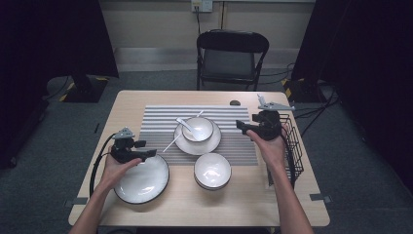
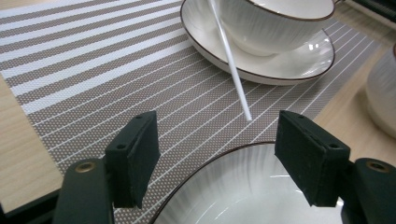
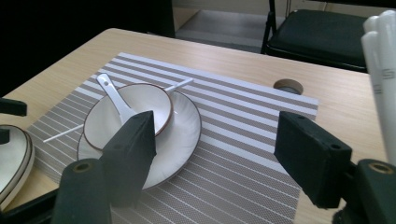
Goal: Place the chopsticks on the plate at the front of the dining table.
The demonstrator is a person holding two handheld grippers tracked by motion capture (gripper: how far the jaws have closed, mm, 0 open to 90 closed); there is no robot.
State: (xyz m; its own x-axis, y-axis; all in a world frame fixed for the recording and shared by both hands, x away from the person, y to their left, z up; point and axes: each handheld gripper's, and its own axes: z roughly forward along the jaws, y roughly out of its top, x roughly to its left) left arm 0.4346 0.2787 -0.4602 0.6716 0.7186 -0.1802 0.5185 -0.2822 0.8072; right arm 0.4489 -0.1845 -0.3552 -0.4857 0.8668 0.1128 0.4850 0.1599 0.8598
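We have the left gripper [image 1: 146, 148] hovering over the far rim of the big white plate [image 1: 142, 179], which sits at the near left of the surface [image 1: 122, 105]. In the left gripper view its fingers [image 2: 135, 156] stand apart, one on each side of that rim, pressing on nothing. Just beyond the rim a thin white stick [image 2: 231, 58] slants down from the saucer [image 2: 299, 58] onto the striped mat [image 2: 93, 70].

Over on the right, we see the right gripper [image 1: 242, 125] held up beside the black wire basket [image 1: 292, 141], pointing across the mat. Its fingers [image 3: 133, 149] are spread wide and empty. Ahead of them, on the saucer in the middle of the mat, sits the bowl [image 3: 128, 114] with a white spoon [image 3: 114, 95] in it. A second white bowl [image 1: 212, 170] rests nearer us, just off the mat.
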